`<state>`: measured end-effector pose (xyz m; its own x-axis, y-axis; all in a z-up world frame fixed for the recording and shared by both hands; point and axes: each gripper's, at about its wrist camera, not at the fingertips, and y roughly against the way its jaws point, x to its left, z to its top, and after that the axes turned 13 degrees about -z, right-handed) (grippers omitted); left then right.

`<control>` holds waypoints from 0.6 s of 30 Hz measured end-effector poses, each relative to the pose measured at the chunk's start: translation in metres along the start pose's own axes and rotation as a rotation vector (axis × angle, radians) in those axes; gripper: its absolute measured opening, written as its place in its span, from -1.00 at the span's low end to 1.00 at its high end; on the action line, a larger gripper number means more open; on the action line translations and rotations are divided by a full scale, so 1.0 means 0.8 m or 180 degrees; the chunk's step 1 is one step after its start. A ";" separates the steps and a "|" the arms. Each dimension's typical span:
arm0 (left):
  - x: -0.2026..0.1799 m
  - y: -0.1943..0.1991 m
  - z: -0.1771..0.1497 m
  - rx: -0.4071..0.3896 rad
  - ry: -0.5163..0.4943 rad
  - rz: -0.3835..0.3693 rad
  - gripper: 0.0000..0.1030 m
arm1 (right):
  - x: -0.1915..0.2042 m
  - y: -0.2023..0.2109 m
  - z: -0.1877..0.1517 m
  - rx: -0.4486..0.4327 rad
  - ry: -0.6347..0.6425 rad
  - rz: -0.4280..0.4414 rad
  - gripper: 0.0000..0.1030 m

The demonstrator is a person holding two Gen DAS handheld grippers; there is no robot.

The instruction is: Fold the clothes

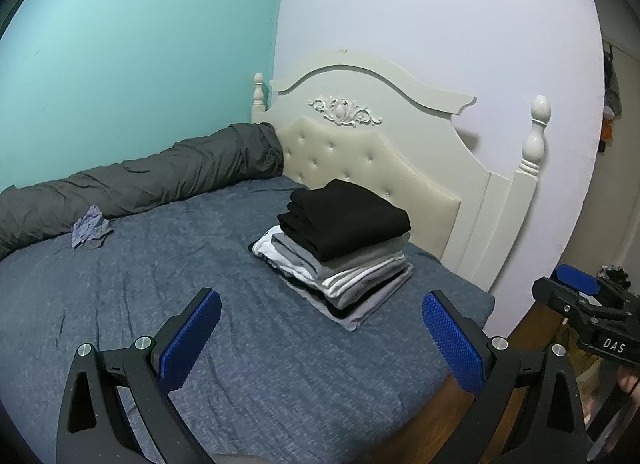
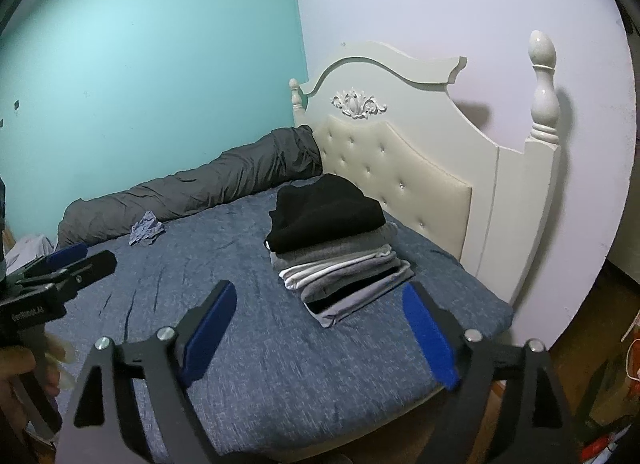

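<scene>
A crumpled blue-grey cloth (image 1: 91, 232) lay at the left of the bed (image 1: 160, 284), beside a rolled grey duvet (image 1: 140, 180). The left gripper (image 1: 320, 328) hung released and empty over the sheet. The stack of folded clothes (image 1: 340, 248) sat near the headboard (image 1: 400, 168). The right gripper (image 2: 320, 328) was spread wide, empty.

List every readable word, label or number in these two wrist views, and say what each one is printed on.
"DAS": white letters on the black body of the right gripper, seen in the left wrist view.
Small white lettering on the black body of the left gripper, seen in the right wrist view: too blurred to read.
Nothing readable on the stack of folded clothes, bed or headboard.
</scene>
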<state>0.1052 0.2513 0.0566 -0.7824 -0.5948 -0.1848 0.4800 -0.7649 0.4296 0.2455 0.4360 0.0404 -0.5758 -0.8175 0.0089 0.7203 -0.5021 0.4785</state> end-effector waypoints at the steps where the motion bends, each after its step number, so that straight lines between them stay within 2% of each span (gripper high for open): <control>1: 0.001 0.001 -0.001 -0.0001 0.0000 0.0016 0.99 | 0.001 0.000 -0.002 0.0006 0.0001 -0.0009 0.68; 6: 0.003 0.004 -0.007 0.0023 -0.0020 0.0006 0.99 | 0.004 0.001 -0.009 0.0028 -0.0021 -0.0030 0.83; 18: 0.003 0.003 -0.019 0.0072 -0.0073 0.0071 0.99 | 0.009 -0.003 -0.017 0.0078 -0.0043 -0.0019 0.87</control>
<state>0.1105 0.2442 0.0434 -0.7805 -0.6057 -0.1548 0.4886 -0.7455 0.4534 0.2448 0.4278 0.0272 -0.5855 -0.8105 0.0178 0.7072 -0.4999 0.5000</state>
